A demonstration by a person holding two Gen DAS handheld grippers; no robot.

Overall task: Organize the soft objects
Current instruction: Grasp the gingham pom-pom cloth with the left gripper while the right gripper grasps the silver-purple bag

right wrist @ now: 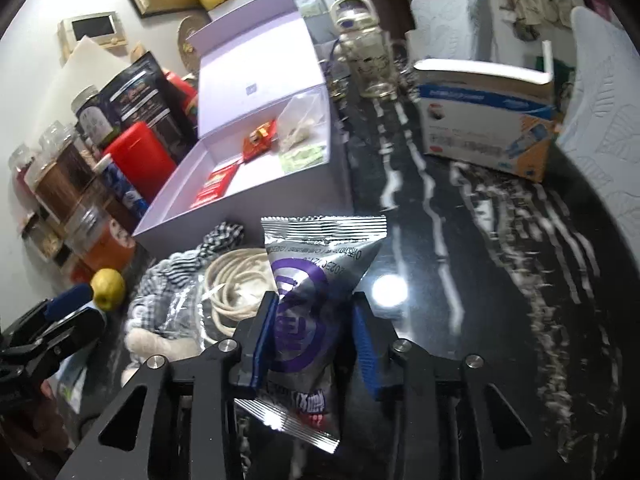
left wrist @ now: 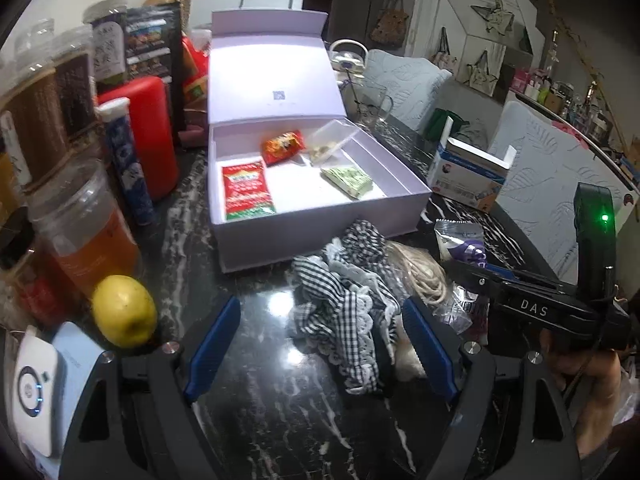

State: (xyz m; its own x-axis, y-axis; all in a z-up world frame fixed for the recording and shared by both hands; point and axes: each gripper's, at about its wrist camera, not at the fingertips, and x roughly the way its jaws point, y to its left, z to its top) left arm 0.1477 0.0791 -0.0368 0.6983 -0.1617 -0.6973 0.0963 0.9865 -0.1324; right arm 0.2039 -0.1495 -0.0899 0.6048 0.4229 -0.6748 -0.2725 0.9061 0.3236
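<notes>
My right gripper [right wrist: 314,304] is shut on a silver packet with a purple logo [right wrist: 320,248], its blue pads pinching the packet's lower half just above the black marble table. In the left wrist view the same packet [left wrist: 460,236] shows ahead of the right gripper [left wrist: 464,268]. My left gripper [left wrist: 320,308] stands open over a black-and-white checked cloth with a lace edge [left wrist: 344,300], which lies partly between its fingers. A coil of cream rope [left wrist: 420,276] lies beside the cloth. Behind them an open white box [left wrist: 320,216] holds a red sachet [left wrist: 247,190], an orange-red snack [left wrist: 282,146], a clear bag [left wrist: 332,142] and a green sachet [left wrist: 348,178].
Along the left stand several jars, a red container [left wrist: 148,136] and a blue tube [left wrist: 126,160]. A yellow fruit [left wrist: 124,310] and a white device [left wrist: 36,388] sit near my left gripper. A blue-and-white carton [right wrist: 484,116] and a glass pot [right wrist: 364,52] stand at the back right.
</notes>
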